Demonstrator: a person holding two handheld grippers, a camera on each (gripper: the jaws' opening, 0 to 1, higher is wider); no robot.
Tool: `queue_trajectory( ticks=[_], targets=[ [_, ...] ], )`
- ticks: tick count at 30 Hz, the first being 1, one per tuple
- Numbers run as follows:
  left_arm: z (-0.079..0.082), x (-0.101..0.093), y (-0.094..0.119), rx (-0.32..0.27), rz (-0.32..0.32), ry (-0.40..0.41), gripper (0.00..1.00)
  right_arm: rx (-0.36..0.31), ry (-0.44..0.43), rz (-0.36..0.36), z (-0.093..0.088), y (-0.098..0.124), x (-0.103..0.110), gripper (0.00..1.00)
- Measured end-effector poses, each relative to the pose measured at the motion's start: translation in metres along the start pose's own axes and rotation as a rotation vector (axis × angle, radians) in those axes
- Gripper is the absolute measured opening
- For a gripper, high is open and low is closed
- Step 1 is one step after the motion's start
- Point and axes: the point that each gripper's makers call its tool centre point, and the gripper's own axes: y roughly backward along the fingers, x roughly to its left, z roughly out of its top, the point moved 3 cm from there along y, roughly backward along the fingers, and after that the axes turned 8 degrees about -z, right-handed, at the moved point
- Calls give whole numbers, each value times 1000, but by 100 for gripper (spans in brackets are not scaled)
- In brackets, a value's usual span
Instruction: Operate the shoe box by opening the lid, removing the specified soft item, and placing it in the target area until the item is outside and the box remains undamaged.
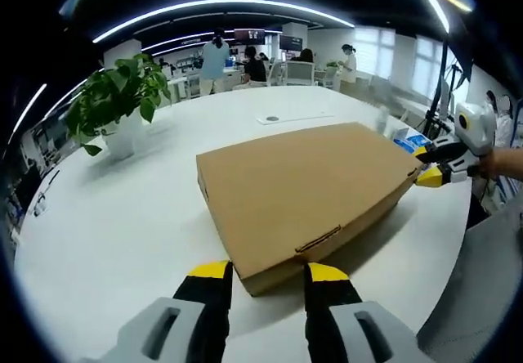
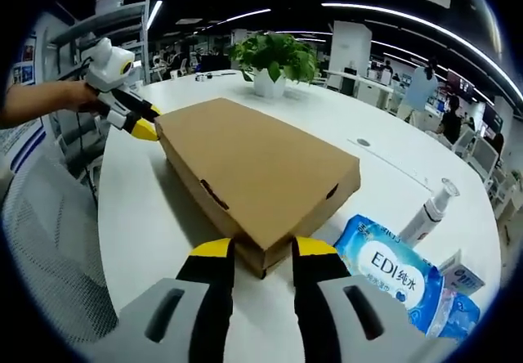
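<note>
- Two grippers are working opposite corners of the shoe box [image 1: 306, 191]; we're holding the left gripper [image 1: 270, 275] w/ jaws apart, yellow tips either side of the near corner, no clamp.
- We're holding the right gripper [image 2: 255, 253] the same way at its own corner, jaws spread, tips flanking the cardboard edge.
- Box is lying flat on the white table [image 1: 114, 240], lid still closed, approx. mid-table.
- Right gripper view: wipes pack [image 2: 391, 271] is sitting just beside the box, spray bottle [image 2: 431, 209] behind it.
- Farther back, potted plant [image 1: 118, 101] is standing on the table.
- People [image 1: 216, 60] are sitting and standing in the bkgd office.
</note>
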Motion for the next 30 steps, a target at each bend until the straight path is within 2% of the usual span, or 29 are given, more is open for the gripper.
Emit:
queue_trajectory(
  ticks=[13,30],
  targets=[
    [15,13,-16,-5,-9,-6,35,8,-7,-16,7,-14,-15,26],
    [11,12,-19,12,-21,-19,38,6,-21,-10,7,-15,-17,26]
  ],
)
